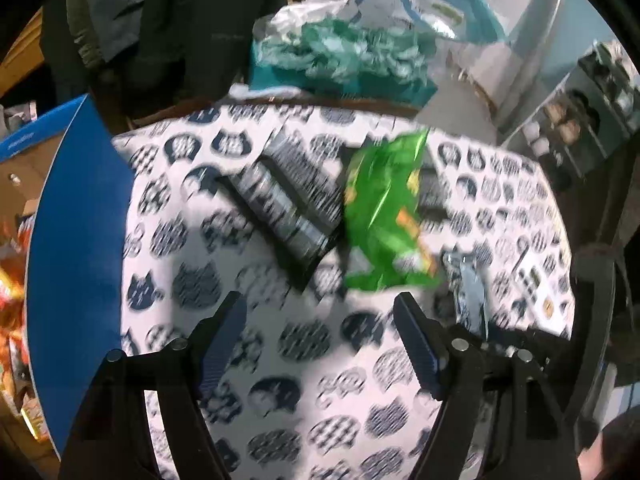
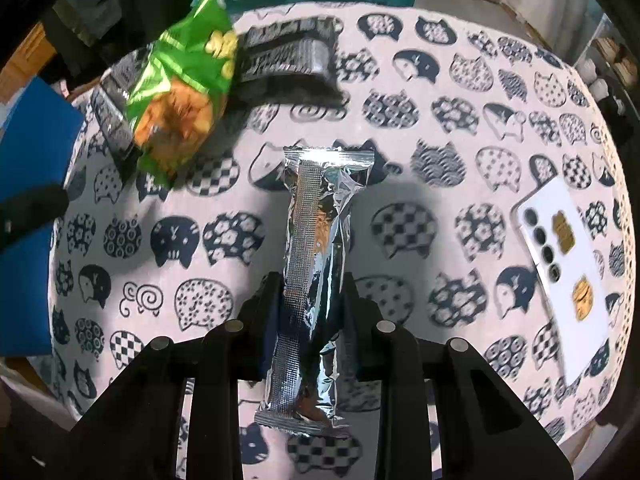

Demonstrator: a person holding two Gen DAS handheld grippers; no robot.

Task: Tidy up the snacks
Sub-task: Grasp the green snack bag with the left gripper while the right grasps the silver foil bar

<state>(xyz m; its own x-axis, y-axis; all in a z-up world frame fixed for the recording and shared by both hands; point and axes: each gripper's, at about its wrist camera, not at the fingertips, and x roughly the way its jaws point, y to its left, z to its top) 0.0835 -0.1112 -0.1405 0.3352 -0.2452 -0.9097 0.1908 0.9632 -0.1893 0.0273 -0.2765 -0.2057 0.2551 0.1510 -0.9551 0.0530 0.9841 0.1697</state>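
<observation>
My right gripper (image 2: 310, 280) is shut on a long silver foil snack pack (image 2: 320, 240) and holds it above the cat-patterned tablecloth (image 2: 420, 120). A green snack bag (image 2: 180, 92) lies at the far left of the table, partly over black-and-silver packs (image 2: 288, 52). In the left wrist view, my left gripper (image 1: 320, 312) is open and empty, just short of the green bag (image 1: 380, 220) and the black packs (image 1: 288, 200). The silver pack (image 1: 470, 292) shows at its right.
A blue box (image 1: 76, 260) stands at the table's left edge; it also shows in the right wrist view (image 2: 28, 184). A white phone (image 2: 568, 264) lies at the right edge. Teal and clear plastic bags (image 1: 340, 52) sit behind the table.
</observation>
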